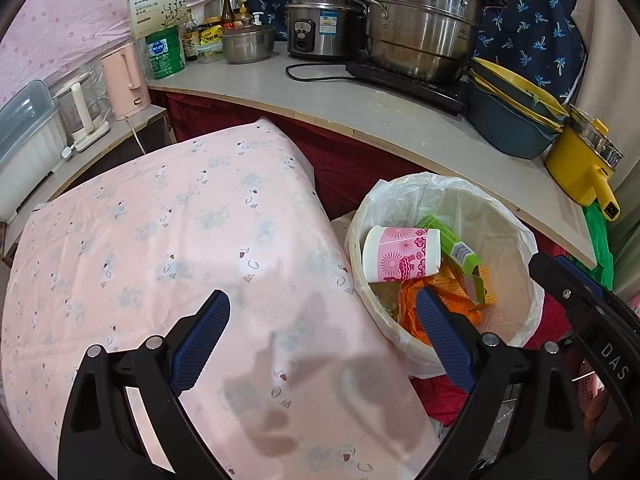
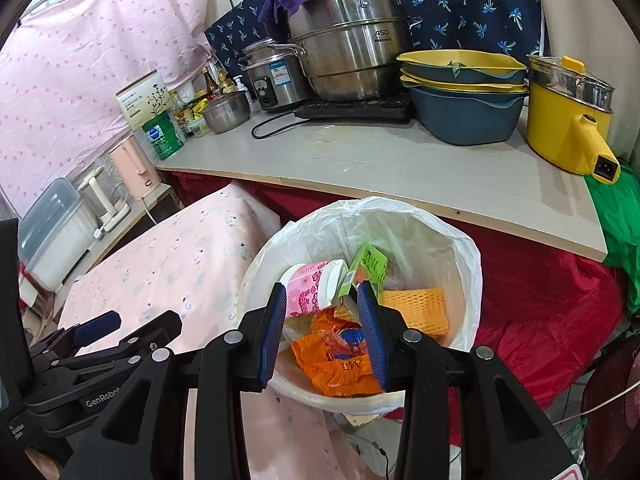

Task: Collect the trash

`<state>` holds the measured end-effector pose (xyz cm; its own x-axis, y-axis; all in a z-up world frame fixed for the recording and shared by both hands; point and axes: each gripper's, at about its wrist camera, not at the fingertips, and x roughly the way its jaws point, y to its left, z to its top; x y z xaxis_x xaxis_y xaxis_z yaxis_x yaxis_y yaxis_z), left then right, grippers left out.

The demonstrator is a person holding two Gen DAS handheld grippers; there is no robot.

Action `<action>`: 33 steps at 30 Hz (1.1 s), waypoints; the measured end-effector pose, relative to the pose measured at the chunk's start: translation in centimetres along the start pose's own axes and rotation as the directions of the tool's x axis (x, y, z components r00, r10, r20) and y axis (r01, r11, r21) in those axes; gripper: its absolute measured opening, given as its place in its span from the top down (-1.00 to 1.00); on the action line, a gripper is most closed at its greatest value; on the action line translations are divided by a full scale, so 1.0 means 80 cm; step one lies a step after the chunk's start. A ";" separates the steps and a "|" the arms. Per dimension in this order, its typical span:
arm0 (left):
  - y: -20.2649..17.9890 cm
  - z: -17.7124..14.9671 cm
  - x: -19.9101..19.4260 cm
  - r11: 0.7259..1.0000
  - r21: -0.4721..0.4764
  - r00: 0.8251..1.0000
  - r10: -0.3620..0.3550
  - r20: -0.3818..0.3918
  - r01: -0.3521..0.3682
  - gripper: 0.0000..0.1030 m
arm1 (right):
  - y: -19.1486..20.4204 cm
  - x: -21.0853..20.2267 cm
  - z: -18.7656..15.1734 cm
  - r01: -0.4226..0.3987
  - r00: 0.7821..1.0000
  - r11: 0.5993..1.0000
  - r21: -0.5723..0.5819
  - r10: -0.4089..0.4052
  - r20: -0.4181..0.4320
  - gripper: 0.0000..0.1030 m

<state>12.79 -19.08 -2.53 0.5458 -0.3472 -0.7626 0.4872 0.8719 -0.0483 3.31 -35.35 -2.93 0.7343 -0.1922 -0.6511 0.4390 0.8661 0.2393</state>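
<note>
Hovered over the lined trash bin (image 2: 460, 248), right gripper (image 2: 324, 320) with jaws partly parted and empty, nothing pinched between them. Pink cup (image 2: 312, 288) lay on its side in the bin, at 12 o'clock from those jaws, long axis running 9 to 3. Left gripper (image 1: 320, 340) spread wide and empty over the pink-covered table (image 1: 160, 240), bin at 2 o'clock. Right hand judged nearer.

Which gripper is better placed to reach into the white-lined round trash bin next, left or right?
Right, probably. The right gripper hangs directly over the white-lined round trash bin, jaws open and empty, framing the pink paper cup. The left gripper hangs open over the pink cloth-covered table beside the bin.
</note>
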 end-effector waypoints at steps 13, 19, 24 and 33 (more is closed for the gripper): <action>-0.007 -0.032 -0.046 0.999 0.032 0.999 0.034 0.028 -0.034 -0.74 | 0.007 -0.046 -0.031 -0.001 1.000 0.999 -0.040 0.001 0.005 0.16; -0.001 -0.044 -0.060 0.998 0.023 0.998 0.053 0.031 -0.054 -0.74 | 0.014 -0.062 -0.043 0.004 1.000 0.997 -0.075 -0.003 0.007 0.07; 0.003 -0.053 -0.071 0.997 0.013 0.997 0.073 0.038 -0.074 -0.75 | 0.018 -0.070 -0.051 -0.001 1.000 0.996 -0.089 0.002 0.006 -0.18; 0.005 -0.072 -0.079 0.994 0.023 0.993 0.109 0.039 -0.109 -0.80 | 0.022 -0.079 -0.065 0.018 1.000 0.991 -0.136 -0.017 0.004 -0.50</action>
<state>5.64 -14.54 -1.41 0.6216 -0.2637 -0.7376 0.4403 0.8964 0.0506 -3.26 -30.21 -2.16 0.7288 -0.2092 -0.6519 0.3772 0.9173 0.1273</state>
